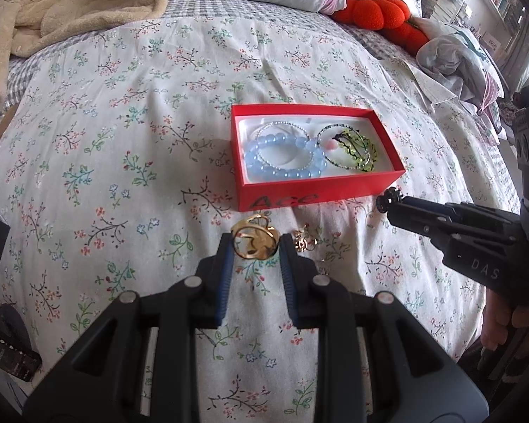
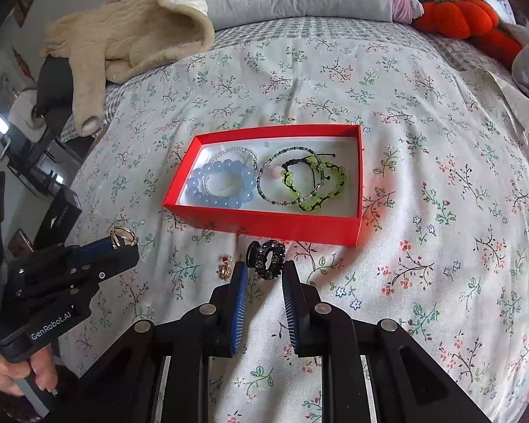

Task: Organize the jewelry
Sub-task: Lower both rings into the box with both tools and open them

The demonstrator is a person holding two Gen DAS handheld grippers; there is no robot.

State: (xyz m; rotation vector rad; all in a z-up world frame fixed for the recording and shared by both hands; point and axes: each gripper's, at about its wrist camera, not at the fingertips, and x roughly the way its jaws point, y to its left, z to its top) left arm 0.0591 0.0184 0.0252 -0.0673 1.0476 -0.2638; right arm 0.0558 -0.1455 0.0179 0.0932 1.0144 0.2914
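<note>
Tools first: the left tool has its two blue-padded fingers pinched on a gold ring, held at the very tips, and the right tool likewise grips a black jewelled ring between its fingertips. Both hover just above the bed, over its near edge.

The relation that matters is the same for each: the red box lies straight ahead, its long side turned toward the tools and its long axis running crosswise to both pairs of fingers. In the left wrist view the box sits ahead and slightly to the right of the gold ring; in the right wrist view its near wall is just beyond the black ring, almost dead ahead. By my reading the right tool is the nearer of the two, with only a short forward reach over the near wall left to make.

Inside, a blue bead bracelet fills the left half and green and dark beaded bracelets crowd the middle, so the bare white lining at the right end looks like the easiest place to drop a ring.

A small gold trinket lies on the bed between the tools, near the box's front wall, not yet gathered.
</note>
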